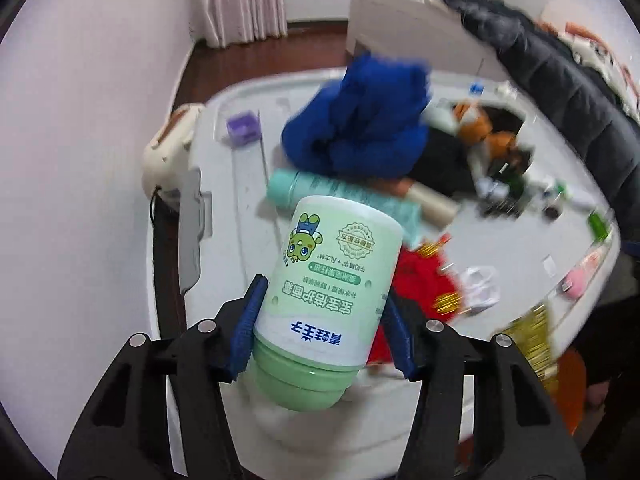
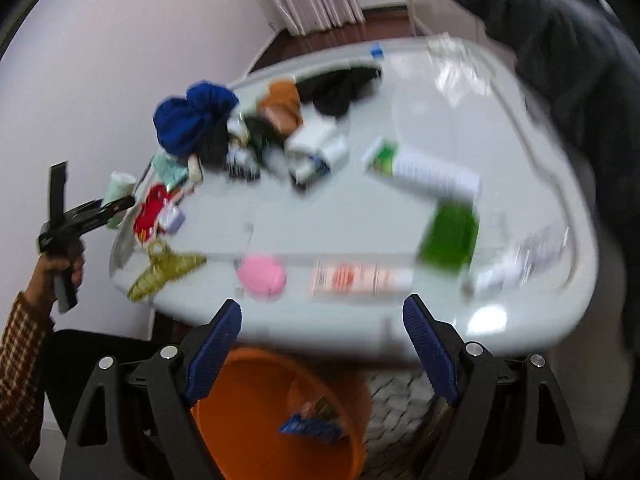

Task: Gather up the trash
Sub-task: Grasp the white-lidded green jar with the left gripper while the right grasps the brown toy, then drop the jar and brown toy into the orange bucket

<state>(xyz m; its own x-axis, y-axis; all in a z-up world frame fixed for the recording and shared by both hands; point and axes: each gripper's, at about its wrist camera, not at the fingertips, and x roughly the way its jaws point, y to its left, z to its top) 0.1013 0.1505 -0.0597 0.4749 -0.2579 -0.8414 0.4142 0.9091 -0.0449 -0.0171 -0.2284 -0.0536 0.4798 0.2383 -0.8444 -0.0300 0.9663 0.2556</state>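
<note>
My left gripper is shut on a pale green bottle with a cartoon frog label, held upside down above the white table. The same bottle shows small in the right wrist view, with the left gripper at the table's left end. My right gripper is open and empty, just off the table's near edge and above an orange bin that holds a blue wrapper.
The table carries a blue cloth, a teal tube, red packaging, a green box, a pink item, a white-and-orange box and gold clips. A dark sofa lies beyond.
</note>
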